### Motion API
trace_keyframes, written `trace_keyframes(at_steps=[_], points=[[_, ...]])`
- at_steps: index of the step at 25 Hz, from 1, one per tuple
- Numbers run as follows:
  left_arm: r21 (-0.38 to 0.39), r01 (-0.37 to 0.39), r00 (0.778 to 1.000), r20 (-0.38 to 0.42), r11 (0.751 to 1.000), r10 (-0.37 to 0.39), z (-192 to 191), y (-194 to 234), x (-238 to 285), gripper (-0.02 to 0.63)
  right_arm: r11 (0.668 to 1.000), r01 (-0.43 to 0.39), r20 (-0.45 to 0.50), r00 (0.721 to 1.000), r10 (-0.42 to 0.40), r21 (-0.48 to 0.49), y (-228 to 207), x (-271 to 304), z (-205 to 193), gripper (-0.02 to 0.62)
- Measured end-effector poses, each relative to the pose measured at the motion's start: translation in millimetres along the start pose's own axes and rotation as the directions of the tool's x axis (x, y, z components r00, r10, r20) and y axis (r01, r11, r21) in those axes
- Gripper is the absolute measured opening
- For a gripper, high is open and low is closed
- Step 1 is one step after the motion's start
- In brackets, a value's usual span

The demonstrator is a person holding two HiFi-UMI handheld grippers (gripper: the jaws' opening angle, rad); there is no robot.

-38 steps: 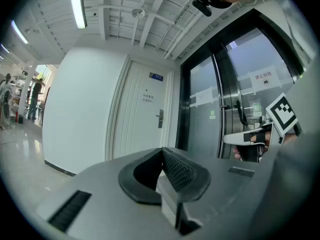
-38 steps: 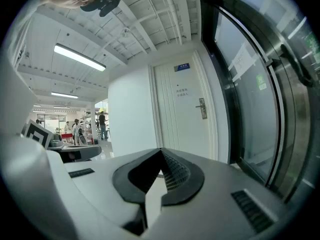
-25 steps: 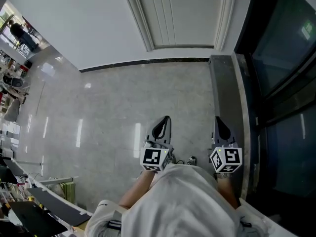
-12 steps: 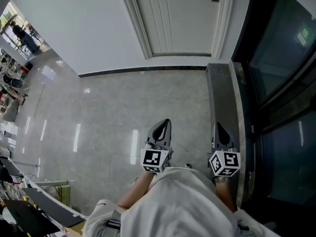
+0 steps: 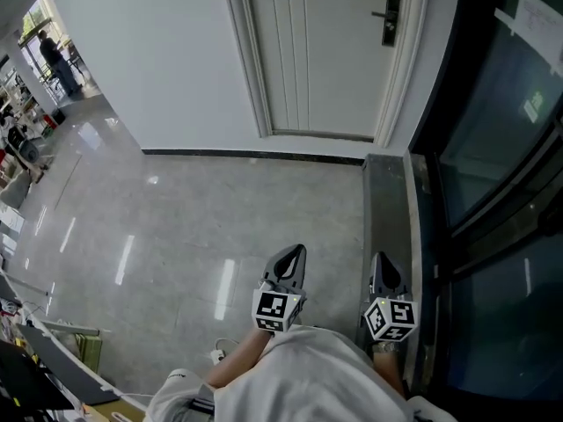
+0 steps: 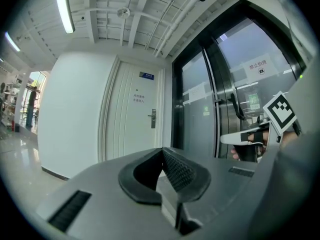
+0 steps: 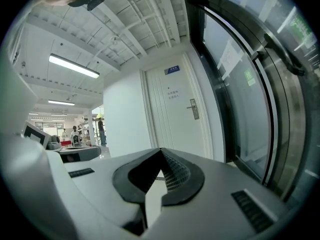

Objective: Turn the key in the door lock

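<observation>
Both pairs of jaws are closed, tips meeting, and neither holds anything. We see the left gripper (image 6: 162, 151) pinched to a point in its own view, and the right gripper (image 7: 161, 151) the same in its own view. From the head view we count two grippers, held side by side low in the picture and pointing toward the far wall.

At far left an open hall runs away from us, with one person (image 5: 54, 55) standing deep in it. Next comes the glossy grey floor (image 5: 176, 227), then a plain white wall (image 5: 149, 60) with one dark skirting strip along its foot. The left gripper (image 5: 295, 255) hangs over the floor, its marker cube (image 5: 275, 309) just ahead of our white sleeve (image 5: 299, 376).

Beyond it, well apart, stands one white door (image 5: 325, 51), shut in its frame, with one small blue sign (image 6: 146, 75) near its top. The door lock (image 5: 391, 18) is a single dark plate with a lever near the door's right edge, far from both grippers. Whether a key sits in it is too small to tell.

The right gripper (image 5: 380, 262) hangs over a dark stone sill (image 5: 387, 200), with the second marker cube (image 5: 390, 317) behind it. At far right rises a dark glass front (image 5: 501, 148) with paper notices stuck on it.
</observation>
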State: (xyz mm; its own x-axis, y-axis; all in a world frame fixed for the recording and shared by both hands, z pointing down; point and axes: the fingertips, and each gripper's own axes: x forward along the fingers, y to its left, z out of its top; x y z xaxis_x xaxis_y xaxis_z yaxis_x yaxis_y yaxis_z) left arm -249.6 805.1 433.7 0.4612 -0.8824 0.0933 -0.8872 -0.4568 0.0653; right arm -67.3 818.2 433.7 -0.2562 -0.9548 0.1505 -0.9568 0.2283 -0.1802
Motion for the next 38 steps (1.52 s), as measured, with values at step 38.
trace_keyframes(at_steps=[38], points=[[0.025, 0.092, 0.996, 0.004, 0.995, -0.093, 28.3, 167.3, 195.4, 0.008, 0.994, 0.11, -0.045, 0.993, -0.11, -0.004, -2.7, 220.3, 15.1, -0.003]])
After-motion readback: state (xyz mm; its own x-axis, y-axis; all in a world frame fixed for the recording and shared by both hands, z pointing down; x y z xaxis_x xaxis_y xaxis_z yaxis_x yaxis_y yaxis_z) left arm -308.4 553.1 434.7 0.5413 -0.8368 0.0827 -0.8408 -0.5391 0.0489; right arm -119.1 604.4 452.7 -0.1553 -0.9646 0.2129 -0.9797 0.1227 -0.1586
